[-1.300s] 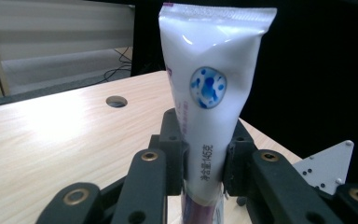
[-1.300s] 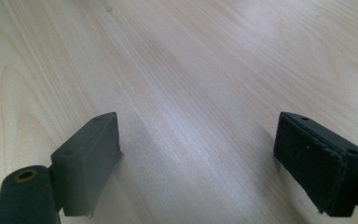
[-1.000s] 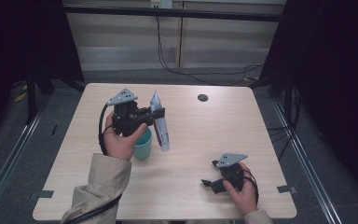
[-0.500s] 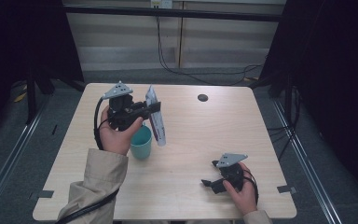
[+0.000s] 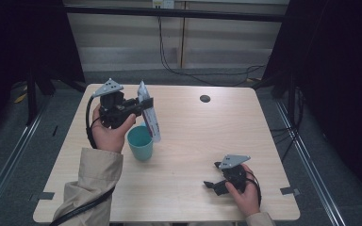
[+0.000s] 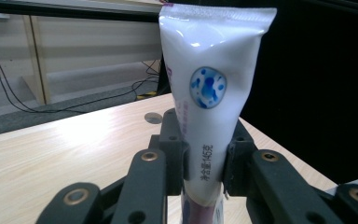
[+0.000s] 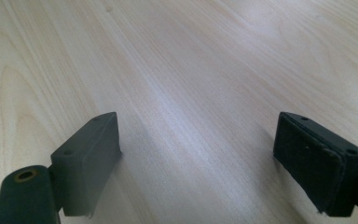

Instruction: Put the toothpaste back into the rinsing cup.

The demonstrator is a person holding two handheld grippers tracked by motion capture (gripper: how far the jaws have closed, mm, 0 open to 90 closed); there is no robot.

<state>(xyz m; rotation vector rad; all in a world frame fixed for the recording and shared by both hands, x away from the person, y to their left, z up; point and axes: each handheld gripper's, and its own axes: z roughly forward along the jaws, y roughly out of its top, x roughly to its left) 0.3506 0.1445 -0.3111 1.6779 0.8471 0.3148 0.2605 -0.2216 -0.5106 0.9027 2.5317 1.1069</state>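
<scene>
A white toothpaste tube (image 5: 149, 115) with a blue spot on its face (image 6: 208, 88) hangs upright in the air, crimped end up. My left gripper (image 5: 143, 107) is shut on its lower part, the two pads (image 6: 174, 154) pressing on either side. The tube's lower end hangs just above and behind a teal cup (image 5: 140, 142) that stands on the wooden table (image 5: 193, 136). My right gripper (image 5: 210, 185) rests low at the table's front right, its jaws wide open over bare wood (image 7: 191, 93) with nothing between the pads (image 7: 91, 158).
A round dark grommet (image 5: 205, 98) sits in the table top near its far edge. Cables trail on the floor behind the table. Dark curtains and frame posts stand at both sides.
My left hand has lifted the tube a little and carried it left and toward the far side, away from the cup's mouth. The right hand has stayed put.
</scene>
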